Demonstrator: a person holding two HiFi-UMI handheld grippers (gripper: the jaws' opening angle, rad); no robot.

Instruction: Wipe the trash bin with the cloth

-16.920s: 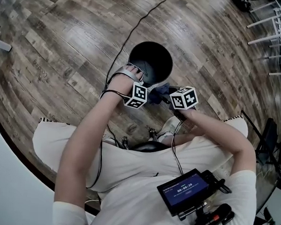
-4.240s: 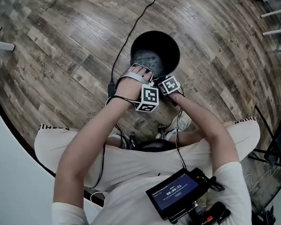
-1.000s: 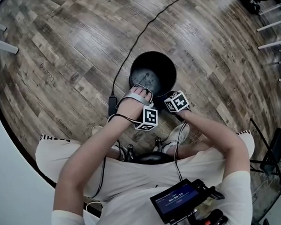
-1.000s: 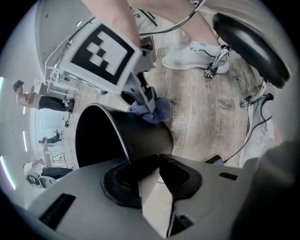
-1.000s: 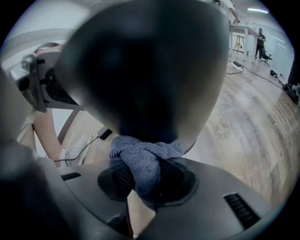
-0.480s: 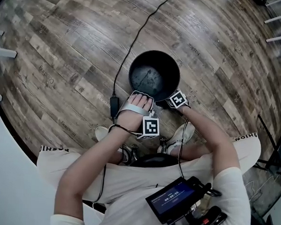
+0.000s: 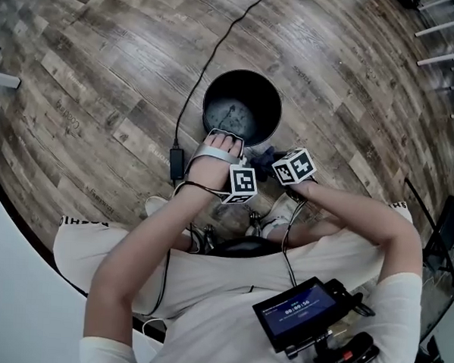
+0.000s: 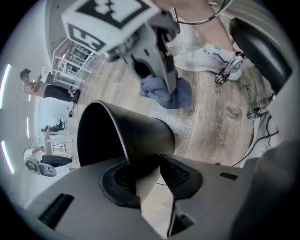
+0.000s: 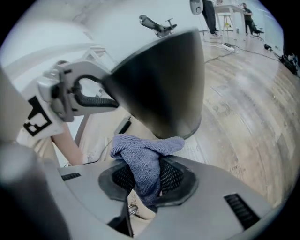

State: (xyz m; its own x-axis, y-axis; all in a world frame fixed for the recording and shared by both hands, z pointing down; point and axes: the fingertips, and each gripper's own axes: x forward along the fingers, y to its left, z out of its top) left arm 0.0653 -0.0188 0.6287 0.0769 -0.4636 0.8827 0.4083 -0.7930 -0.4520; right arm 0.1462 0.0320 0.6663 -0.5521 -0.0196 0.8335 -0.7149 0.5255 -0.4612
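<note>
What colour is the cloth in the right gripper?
The cloth is a plain greyish blue, finely textured; the right gripper view shows it best.

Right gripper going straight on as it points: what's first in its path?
Most likely the outer wall of the bin, low down; the cloth clamped in the right gripper would touch first.

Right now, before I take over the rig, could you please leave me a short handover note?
Left gripper: on the trash bin at its rim, with the wall between the jaws, which have just been opening slightly.
Right gripper: shut on the blue cloth, held just off the bin's outer wall, near the base.
Done: the pictures do not show how much has been wiped.
Left: press the cloth to the wall and wipe. It is probably best to firm up the left grip first.
</note>
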